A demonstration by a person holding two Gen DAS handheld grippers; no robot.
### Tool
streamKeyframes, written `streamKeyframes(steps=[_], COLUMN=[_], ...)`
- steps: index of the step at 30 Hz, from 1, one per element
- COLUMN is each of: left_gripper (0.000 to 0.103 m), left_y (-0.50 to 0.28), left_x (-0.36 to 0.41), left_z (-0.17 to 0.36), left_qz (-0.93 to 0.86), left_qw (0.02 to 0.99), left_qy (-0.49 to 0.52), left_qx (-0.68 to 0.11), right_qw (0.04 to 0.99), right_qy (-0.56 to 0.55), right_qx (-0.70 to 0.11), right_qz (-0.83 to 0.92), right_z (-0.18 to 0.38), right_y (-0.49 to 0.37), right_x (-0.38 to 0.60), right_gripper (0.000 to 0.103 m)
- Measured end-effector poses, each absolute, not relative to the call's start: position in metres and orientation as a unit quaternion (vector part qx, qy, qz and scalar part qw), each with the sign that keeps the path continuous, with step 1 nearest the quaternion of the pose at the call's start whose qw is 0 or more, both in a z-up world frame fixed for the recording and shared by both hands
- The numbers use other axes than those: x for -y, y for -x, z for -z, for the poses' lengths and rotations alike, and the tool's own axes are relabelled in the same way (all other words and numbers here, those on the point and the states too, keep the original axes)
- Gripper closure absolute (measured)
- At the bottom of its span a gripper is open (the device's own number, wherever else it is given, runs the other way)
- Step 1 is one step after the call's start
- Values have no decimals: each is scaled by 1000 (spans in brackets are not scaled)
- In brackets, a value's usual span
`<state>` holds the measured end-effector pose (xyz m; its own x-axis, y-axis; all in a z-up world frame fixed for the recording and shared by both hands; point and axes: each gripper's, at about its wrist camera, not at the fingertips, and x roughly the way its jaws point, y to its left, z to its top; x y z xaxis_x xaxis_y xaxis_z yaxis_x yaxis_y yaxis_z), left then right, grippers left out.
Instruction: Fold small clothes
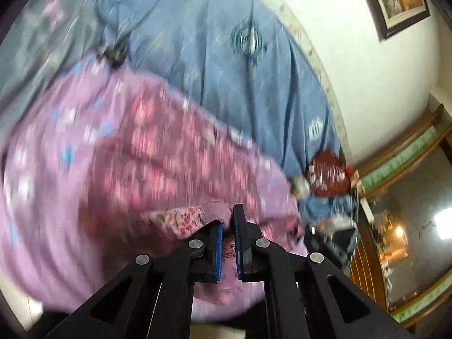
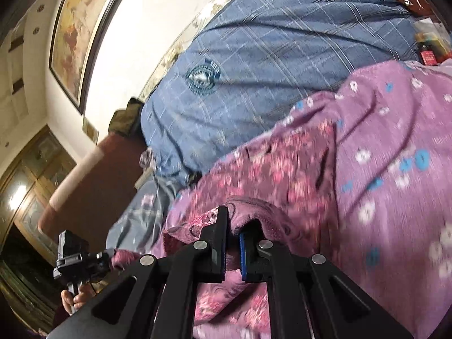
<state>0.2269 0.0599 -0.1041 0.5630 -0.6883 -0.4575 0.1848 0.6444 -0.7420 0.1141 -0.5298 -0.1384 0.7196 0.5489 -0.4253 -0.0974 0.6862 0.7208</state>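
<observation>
A small dark-pink floral fleece garment (image 1: 158,155) lies blurred on a lilac blanket (image 1: 42,197) dotted with blue and white flowers. My left gripper (image 1: 228,214) is shut on a folded edge of the garment, with fabric bunched between its blue pads. In the right wrist view the same garment (image 2: 268,169) stretches away over the lilac blanket (image 2: 395,169). My right gripper (image 2: 234,223) is shut on another edge, cloth wrapped over its right finger. At the lower left of that view, the left gripper (image 2: 111,252) holds the garment's far corner, a hand (image 2: 75,299) below it.
A blue checked bedspread (image 2: 268,56) with round emblems covers the bed behind the blanket. A framed picture (image 2: 76,34) hangs on the white wall. A red packet (image 1: 327,175) and small clutter sit at the bed's end beside wooden cabinet doors (image 1: 409,197). A brown padded piece (image 2: 93,186) stands at left.
</observation>
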Motion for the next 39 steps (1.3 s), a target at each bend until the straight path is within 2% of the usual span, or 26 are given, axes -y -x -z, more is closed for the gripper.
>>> streamKeyframes(steps=[5,9,12,14,15,16,18,21,22,23,24,25,26,32,34,39], left_gripper=[98,98,98,98,98,97,94,92,88,74,65,49,46,44,44,45], left_y=[-309,-382,-430,-457,-470,-480,-485,-480,-474,-469,-461,-454,-443,-414,-423,-455], left_x=[-72,-60,-46,-33,-27,-24,-21,-20,-18,-16,-12,-7,-1,17,20,2], left_z=[108,140,170,196,209,222,230,221,216,212,207,200,193,186,194,219], left_qz=[241,200,166,135,121,116,117,114,113,107,93,80,73,69,46,-19], left_qw=[831,837,845,839,829,815,808,821,827,834,847,860,873,872,871,836], left_qy=[367,388,396,403,404,418,440,435,435,430,415,398,383,371,356,388], left_qx=[-341,-329,-319,-339,-368,-383,-374,-353,-337,-328,-318,-308,-293,-312,-334,-387], right_qw=[865,862,855,856,854,852,851,867,872,876,879,881,884,882,877,848], right_qy=[-375,-398,-405,-373,-357,-351,-370,-367,-367,-362,-351,-340,-327,-293,-281,-269], right_qx=[-297,-292,-309,-351,-372,-386,-372,-337,-325,-317,-320,-323,-325,-347,-364,-415], right_qz=[-150,-120,-97,-74,-63,-50,-35,-11,-15,-31,-48,-59,-73,-127,-139,-188], right_z=[140,163,189,206,212,217,220,205,200,193,188,184,179,168,169,179], right_y=[-183,-240,-282,-304,-311,-314,-308,-291,-285,-280,-278,-277,-274,-271,-275,-295], right_x=[548,559,560,552,548,546,554,565,565,563,557,552,543,510,499,462], right_gripper=[97,97,96,91,78,58,46,45,45,45,45,45,45,50,55,58])
